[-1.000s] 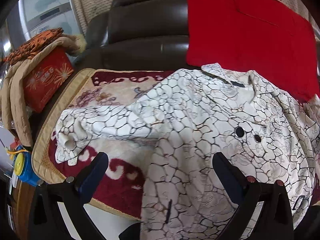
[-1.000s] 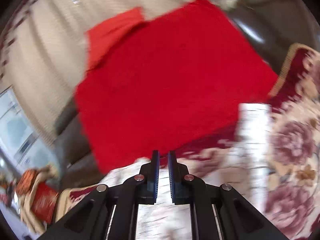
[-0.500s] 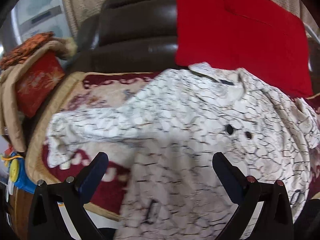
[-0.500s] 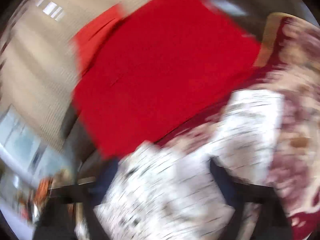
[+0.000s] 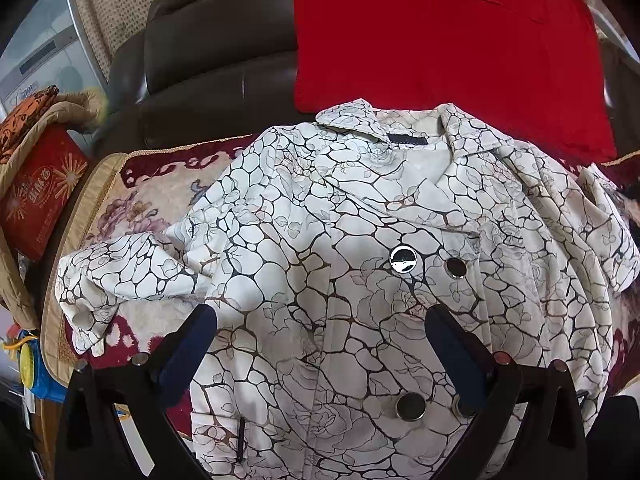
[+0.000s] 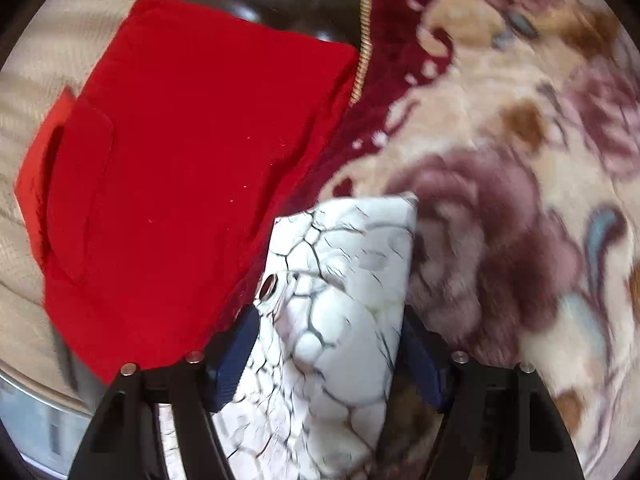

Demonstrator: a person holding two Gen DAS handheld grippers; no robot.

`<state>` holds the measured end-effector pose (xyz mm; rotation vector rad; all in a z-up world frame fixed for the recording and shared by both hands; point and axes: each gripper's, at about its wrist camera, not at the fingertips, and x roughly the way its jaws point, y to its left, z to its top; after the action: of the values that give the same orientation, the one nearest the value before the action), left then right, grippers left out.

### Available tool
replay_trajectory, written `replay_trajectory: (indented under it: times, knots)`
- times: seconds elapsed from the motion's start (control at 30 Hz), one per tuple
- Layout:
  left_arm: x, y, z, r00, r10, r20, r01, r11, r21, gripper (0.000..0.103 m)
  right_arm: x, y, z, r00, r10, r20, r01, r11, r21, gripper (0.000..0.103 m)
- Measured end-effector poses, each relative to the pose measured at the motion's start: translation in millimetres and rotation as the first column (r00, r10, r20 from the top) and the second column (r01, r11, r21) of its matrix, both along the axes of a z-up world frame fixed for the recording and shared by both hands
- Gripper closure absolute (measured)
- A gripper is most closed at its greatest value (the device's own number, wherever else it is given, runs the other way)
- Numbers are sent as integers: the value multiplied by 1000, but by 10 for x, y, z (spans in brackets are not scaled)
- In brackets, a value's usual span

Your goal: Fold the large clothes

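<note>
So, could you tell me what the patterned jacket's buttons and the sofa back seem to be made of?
The buttons look like polished metal: silvery, with mirror-like reflections. The sofa back looks like dark brown leather or a leather imitation: smooth, with soft sheen and stitched panels.

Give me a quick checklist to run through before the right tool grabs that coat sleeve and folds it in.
1. White crackle-patterned coat lying front-up on the floral sofa blanket: ok.
2. Sleeve cuff between the right tool fingers: ok.
3. Right tool clamped on the cuff: not ok, jaws closing, pads not yet pressing.
4. Left tool free: ok, open over the coat front, holding nothing.
5. Other sleeve flat: not ok, crumpled.
6. Red folded garment clear of the cuff: cannot tell.
</note>
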<state>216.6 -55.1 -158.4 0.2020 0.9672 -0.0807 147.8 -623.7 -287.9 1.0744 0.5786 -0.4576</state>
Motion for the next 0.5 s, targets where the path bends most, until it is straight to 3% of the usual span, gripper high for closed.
replay_trajectory:
  times: [0.03,0.07,0.17,0.33,0.5]
  knots:
    - [10,3,2,1000,2,-1,-2,1000,-2,0,79,17,2,999,15,-36,-17,999,-29,74]
    - [12,14,9,1000,3,0,-3,1000,-4,0,108,26,-5,998,32,-52,-34,999,-30,86]
    - [-9,80,35,1000,6,8,-5,1000,-6,0,132,164,87,996,72,-49,-75,994,-79,92]
    - [-77,335,139,999,35,30,-34,998,-45,0,100,667,626,983,167,75,-152,973,-173,92]
    - [-182,706,285,994,92,65,-85,991,-99,0,144,1620,1326,913,356,200,-295,914,-279,92]
